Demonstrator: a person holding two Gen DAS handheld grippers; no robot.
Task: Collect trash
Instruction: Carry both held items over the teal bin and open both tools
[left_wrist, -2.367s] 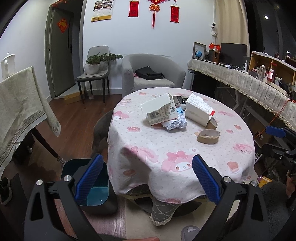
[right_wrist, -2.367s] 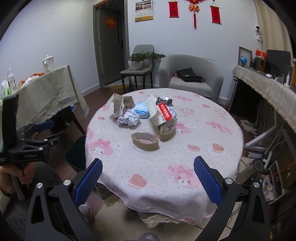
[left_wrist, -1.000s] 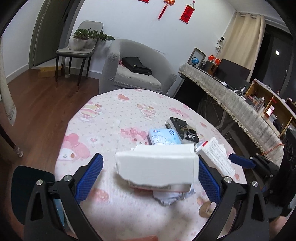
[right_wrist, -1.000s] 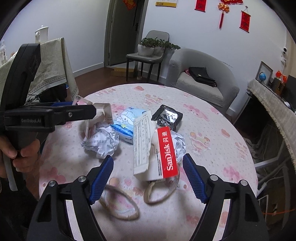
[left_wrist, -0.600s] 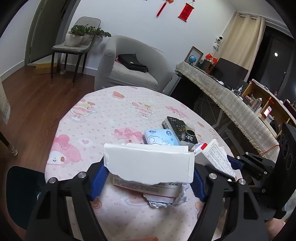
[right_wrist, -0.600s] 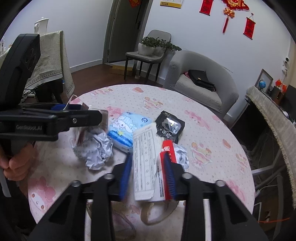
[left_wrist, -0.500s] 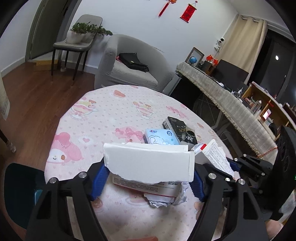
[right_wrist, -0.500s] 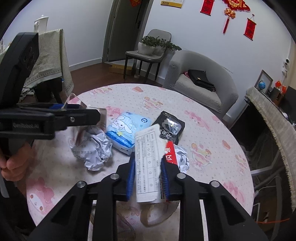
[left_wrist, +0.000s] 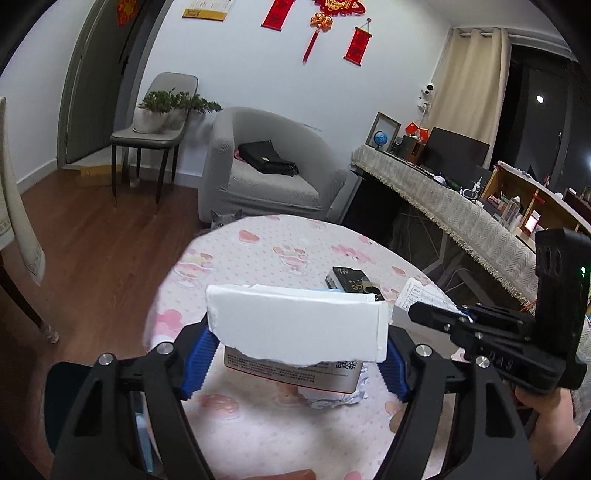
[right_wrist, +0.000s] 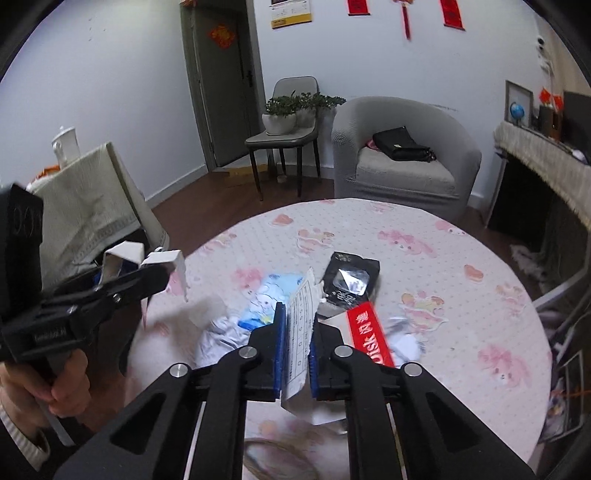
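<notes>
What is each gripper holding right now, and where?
Left gripper: white torn box, clamped across its two ends. Right gripper: red-and-white SanDisk box, pinched by its printed white flap.

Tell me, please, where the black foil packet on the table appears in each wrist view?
Left wrist: the packet lies right of centre, just beyond the top edge of the white box held in the left gripper.
Right wrist: the packet lies right of centre, above the shut jaws of the right gripper.
Shared landmark: the grey armchair with a black bag on its seat.
</notes>
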